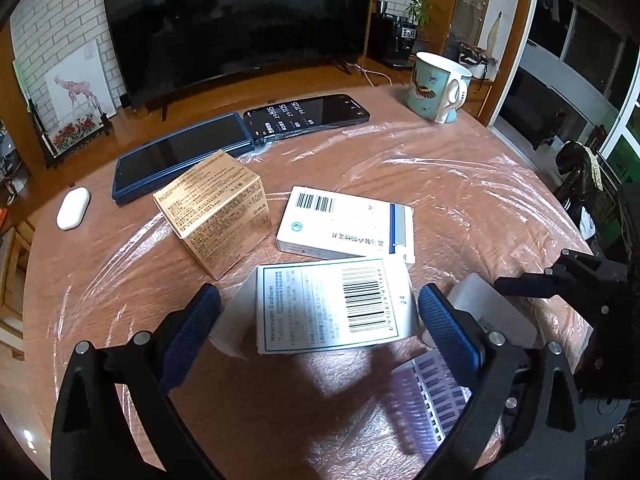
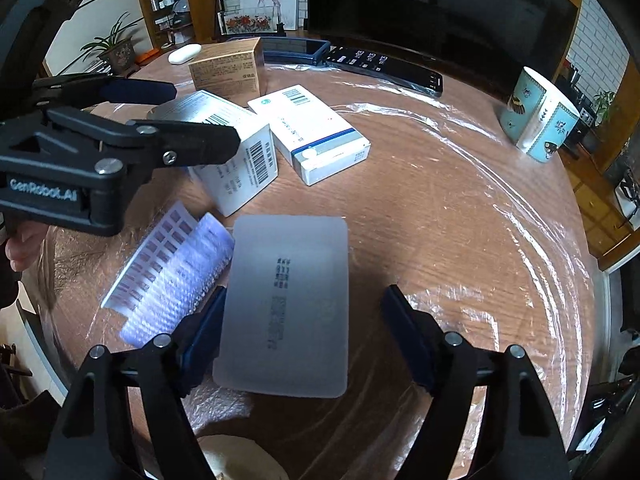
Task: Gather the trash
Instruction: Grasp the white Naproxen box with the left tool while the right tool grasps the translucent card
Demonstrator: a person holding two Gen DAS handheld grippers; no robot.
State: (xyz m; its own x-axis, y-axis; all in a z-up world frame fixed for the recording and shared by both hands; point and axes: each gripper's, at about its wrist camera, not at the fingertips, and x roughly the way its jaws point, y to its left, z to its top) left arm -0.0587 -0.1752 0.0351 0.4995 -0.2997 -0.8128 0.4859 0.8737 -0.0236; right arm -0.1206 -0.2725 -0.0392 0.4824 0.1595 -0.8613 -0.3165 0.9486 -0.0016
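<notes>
Claws poised over trash on the wrapped counter.
Left claw stands open astride a white medicine box, pads clear of its sides, apparently lined up to pinch it. Right claw straddles a frosted pouch; the left pad looks in contact, the right one apart (no grip yet). Count: three cartons, one pouch, one foil strip.

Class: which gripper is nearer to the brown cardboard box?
Left. The left gripper straddles the naproxen box just before the brown cardboard box; the right gripper sits farther back, around a frosted white case.
</notes>
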